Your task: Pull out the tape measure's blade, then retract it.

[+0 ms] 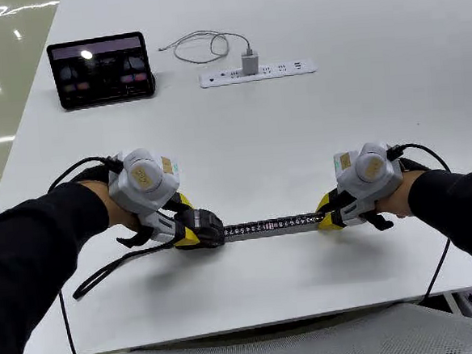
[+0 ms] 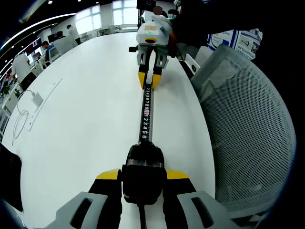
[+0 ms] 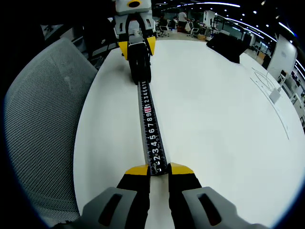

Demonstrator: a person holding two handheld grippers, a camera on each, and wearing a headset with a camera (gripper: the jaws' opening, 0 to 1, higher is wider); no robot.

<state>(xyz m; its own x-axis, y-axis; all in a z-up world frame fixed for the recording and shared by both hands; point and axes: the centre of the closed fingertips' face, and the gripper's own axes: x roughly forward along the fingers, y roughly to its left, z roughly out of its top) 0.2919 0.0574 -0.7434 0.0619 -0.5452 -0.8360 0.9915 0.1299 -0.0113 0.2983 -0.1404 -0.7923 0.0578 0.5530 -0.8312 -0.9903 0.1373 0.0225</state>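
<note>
Head view, left claw point(image 1: 188, 234) gripping tape measure case point(image 1: 204, 227), right claw point(image 1: 328, 220) pinching blade point(image 1: 272, 225) end, forearms point(image 1: 37, 233) spread wide.

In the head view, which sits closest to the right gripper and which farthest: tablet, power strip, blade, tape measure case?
From the right gripper:
1. blade, pinched in its jaws.
2. tape measure case, at the blade's other end, to the left.
3. power strip, ahead across the table.
4. tablet, far left corner.
</note>
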